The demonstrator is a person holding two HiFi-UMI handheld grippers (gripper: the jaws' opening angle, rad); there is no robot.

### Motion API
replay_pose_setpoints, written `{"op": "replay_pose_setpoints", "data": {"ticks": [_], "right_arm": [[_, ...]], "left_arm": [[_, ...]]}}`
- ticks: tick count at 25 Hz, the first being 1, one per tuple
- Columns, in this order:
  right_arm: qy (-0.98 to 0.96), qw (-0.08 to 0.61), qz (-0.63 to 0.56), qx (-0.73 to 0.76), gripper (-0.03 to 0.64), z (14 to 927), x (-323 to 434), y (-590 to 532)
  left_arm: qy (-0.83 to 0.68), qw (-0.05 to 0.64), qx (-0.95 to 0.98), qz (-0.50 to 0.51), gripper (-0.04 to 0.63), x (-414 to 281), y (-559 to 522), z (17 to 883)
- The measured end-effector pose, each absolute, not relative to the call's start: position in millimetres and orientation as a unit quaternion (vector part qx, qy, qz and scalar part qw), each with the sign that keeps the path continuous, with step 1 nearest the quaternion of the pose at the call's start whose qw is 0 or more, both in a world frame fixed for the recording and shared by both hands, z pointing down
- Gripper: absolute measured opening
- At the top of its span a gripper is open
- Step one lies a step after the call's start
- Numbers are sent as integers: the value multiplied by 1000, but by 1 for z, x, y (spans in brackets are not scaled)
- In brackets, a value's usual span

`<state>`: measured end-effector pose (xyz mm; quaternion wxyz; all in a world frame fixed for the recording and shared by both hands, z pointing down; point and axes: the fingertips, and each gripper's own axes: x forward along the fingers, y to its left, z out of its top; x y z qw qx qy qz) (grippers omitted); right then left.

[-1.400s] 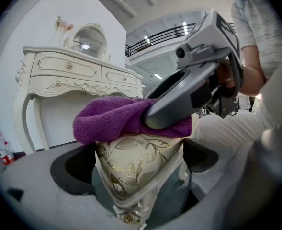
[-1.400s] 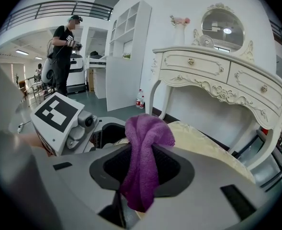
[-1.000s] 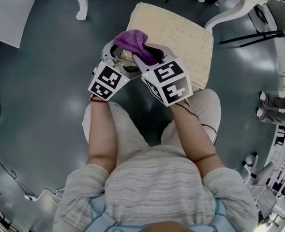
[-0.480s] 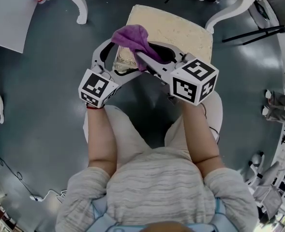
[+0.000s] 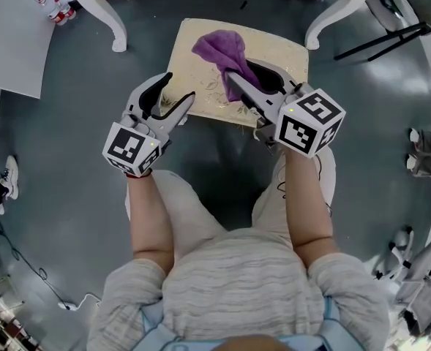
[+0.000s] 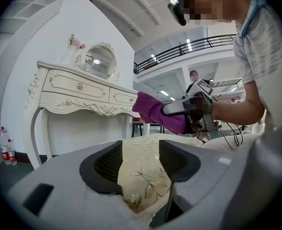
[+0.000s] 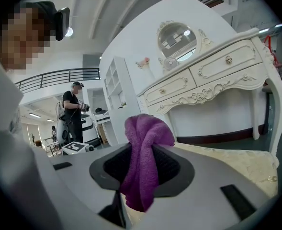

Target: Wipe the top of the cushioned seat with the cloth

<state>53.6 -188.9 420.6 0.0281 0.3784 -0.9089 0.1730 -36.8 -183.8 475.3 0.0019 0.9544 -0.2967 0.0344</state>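
Observation:
The cream cushioned seat [image 5: 193,64] stands just in front of my knees. A purple cloth [image 5: 219,48] hangs over its middle, and my right gripper [image 5: 238,70] is shut on it. In the right gripper view the cloth [image 7: 143,162] is pinched between the jaws and droops below them. My left gripper [image 5: 178,88] hovers over the seat's near left edge, apart from the cloth. Its jaws have just been closing with nothing between them. In the left gripper view only the cushion [image 6: 145,166] shows through the gap, with the cloth [image 6: 155,111] beyond.
A white dressing table [image 7: 212,80] stands behind the seat, with its legs [image 5: 102,13] at the seat's far corners. A black stand [image 5: 383,39] lies at the right and a white panel [image 5: 10,35] at the left. Another person [image 7: 73,114] stands far off.
The left gripper has drawn away from the cloth toward the seat's left edge and its jaws have narrowed. The right gripper has carried the cloth further over the seat.

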Motion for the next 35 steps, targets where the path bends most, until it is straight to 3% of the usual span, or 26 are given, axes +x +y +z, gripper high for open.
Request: {"op": "replay_pose_setpoints", "data": {"ticks": [4,7,35], "right_arm": [[-910,12,171,378,114,422,72,-188],[-910,0,165,379,114,420,92,-187],[-895,-42,173,409,112,426,141,-189]], "left_arm": [[-333,-28,941,56,61,-29,-189,469],[-344,-38,936,59,18,-16,-190,460],[-324,-55,940,95,12,25,-188,447]]}}
